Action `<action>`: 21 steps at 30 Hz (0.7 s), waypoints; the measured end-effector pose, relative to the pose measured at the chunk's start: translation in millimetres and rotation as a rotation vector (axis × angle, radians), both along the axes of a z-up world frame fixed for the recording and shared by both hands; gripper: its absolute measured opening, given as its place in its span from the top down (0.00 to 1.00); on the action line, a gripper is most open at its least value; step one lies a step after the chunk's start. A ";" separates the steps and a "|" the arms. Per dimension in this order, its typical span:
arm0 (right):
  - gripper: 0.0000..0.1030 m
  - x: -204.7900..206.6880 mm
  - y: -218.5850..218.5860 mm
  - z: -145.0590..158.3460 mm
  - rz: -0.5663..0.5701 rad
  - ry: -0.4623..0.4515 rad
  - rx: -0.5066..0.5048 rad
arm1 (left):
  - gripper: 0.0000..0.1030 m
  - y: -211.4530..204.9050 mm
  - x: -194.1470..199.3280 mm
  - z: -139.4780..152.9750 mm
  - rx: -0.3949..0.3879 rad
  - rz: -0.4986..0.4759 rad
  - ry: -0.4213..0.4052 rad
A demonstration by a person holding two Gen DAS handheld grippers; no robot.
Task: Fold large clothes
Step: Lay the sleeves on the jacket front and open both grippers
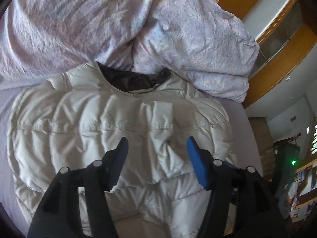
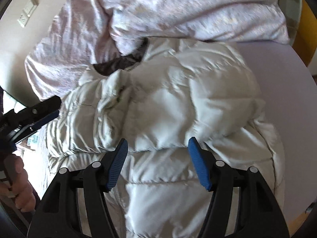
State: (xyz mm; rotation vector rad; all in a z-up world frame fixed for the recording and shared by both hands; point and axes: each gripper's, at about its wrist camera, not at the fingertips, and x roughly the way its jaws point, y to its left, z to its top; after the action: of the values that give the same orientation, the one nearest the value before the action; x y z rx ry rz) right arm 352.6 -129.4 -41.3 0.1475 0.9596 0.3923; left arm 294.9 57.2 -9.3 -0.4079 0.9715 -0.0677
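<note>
- The crumpled lilac patterned duvet (image 1: 178,39) crowds the collar; a fold pushed that way could snag on it.
- The puffy white quilted down jacket (image 1: 118,123) lies on the bed sheet; its slippery filling may spring open.
- Left gripper (image 1: 156,140) and right gripper (image 2: 157,141) both gape wide, empty, so nothing pins the sleeve.

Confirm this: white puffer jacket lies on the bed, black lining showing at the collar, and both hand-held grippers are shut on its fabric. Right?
Not quite. The jacket and its lining are as stated, but both wrist views show the left hand-held gripper and right hand-held gripper open, gripping nothing.
</note>
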 end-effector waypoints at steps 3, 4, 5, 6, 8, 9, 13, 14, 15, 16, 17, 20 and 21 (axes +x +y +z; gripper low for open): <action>0.51 1.9 17.1 9.0 0.050 -0.030 0.019 | 0.40 9.3 -3.5 0.2 0.070 0.025 0.004; 0.54 1.0 21.2 11.0 0.064 -0.037 0.022 | 0.40 12.5 -4.1 -0.5 0.089 0.034 0.008; 0.61 1.6 29.1 13.6 0.087 -0.047 0.030 | 0.40 18.1 -6.5 -2.1 0.115 0.045 0.014; 0.65 2.0 35.9 15.4 0.106 -0.055 0.035 | 0.40 22.7 -9.0 -4.1 0.133 0.054 0.021; 0.71 3.4 50.3 17.7 0.140 -0.067 0.031 | 0.40 31.6 -13.8 -7.7 0.154 0.071 0.036; 0.73 3.7 58.3 16.9 0.158 -0.071 0.025 | 0.40 37.6 -16.7 -10.3 0.161 0.081 0.046; 0.76 8.6 84.1 8.2 0.206 -0.069 0.003 | 0.35 54.6 -26.1 -17.3 0.185 0.114 0.071; 0.76 10.8 88.0 3.9 0.208 -0.060 -0.004 | 0.35 58.9 -28.6 -18.8 0.190 0.121 0.077; 0.76 13.9 91.3 -1.5 0.205 -0.047 -0.010 | 0.35 62.9 -31.1 -20.1 0.197 0.129 0.081; 0.76 17.6 93.6 -7.5 0.195 -0.029 -0.020 | 0.35 64.9 -33.1 -20.8 0.202 0.133 0.085; 0.77 21.2 95.0 -12.8 0.184 -0.012 -0.032 | 0.35 67.7 -35.5 -21.9 0.207 0.138 0.090; 0.82 29.4 93.7 -27.4 0.148 0.029 -0.070 | 0.35 73.2 -42.4 -24.3 0.217 0.145 0.099; 0.83 32.0 92.3 -31.9 0.135 0.044 -0.076 | 0.35 74.6 -44.5 -25.3 0.221 0.146 0.101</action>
State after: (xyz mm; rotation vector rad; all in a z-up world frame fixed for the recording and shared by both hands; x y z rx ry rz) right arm 384.6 -37.2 -73.2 0.0222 1.0293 0.4781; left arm 250.4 131.8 -34.5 -0.2791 1.0338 0.1933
